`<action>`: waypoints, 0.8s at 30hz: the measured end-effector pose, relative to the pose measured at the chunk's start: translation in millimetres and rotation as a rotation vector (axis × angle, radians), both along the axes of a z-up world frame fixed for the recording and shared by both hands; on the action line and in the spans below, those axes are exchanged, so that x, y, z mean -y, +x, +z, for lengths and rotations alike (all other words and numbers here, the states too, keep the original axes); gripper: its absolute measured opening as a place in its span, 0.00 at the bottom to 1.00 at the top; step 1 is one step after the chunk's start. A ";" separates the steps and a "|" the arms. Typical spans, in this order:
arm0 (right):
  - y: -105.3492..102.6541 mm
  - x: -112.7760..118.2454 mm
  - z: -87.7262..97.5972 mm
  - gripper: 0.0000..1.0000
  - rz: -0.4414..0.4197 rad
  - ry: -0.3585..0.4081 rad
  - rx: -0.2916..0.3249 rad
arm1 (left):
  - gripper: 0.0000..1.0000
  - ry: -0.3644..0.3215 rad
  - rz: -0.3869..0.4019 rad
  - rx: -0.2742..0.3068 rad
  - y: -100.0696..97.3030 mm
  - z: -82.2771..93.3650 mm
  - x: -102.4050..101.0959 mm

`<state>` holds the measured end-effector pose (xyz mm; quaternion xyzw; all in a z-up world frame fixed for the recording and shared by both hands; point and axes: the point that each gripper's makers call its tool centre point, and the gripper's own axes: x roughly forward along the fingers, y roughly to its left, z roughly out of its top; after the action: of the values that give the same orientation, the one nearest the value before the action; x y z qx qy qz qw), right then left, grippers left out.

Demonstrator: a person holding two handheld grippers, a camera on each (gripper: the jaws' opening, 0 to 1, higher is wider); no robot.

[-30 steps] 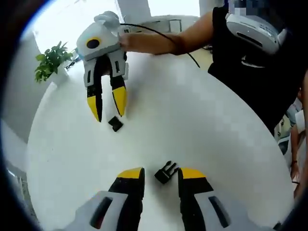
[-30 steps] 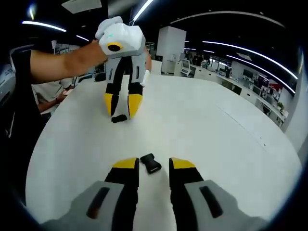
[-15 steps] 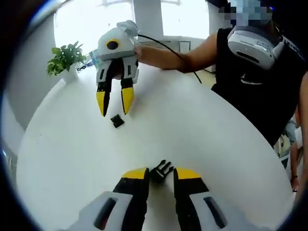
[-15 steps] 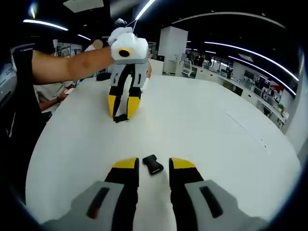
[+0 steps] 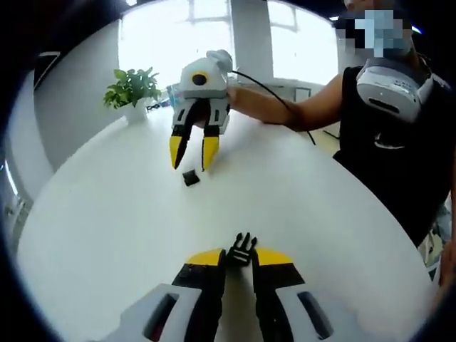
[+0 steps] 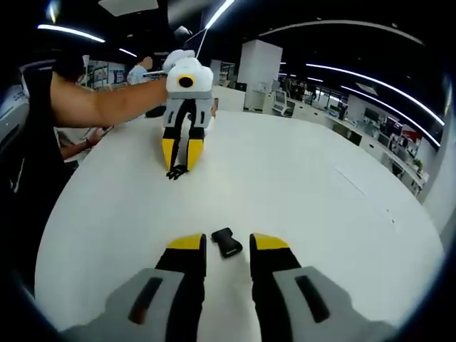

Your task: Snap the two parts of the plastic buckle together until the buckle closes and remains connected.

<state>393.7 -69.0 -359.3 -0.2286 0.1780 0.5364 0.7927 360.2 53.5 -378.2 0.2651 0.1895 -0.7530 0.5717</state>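
the left gripper pinched the pronged buckle half over the white table while the right gripper straddled the socket half unclosed, which risked skidding away under a mistimed squeeze.

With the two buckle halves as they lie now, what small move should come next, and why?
Probably close the right gripper on the socket half. It lies loose on the table between open jaws, while the left gripper already looks shut on the pronged half.
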 end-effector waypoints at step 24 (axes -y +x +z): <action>1.6 13.9 8.8 0.26 0.198 0.183 -0.049 | 0.19 -0.130 0.145 -0.051 -11.9 0.6 -2.3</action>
<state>395.3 -82.9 -350.5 -0.1587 0.1244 0.6316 0.7486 348.4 55.7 -377.6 0.1939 0.1735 -0.7269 0.6356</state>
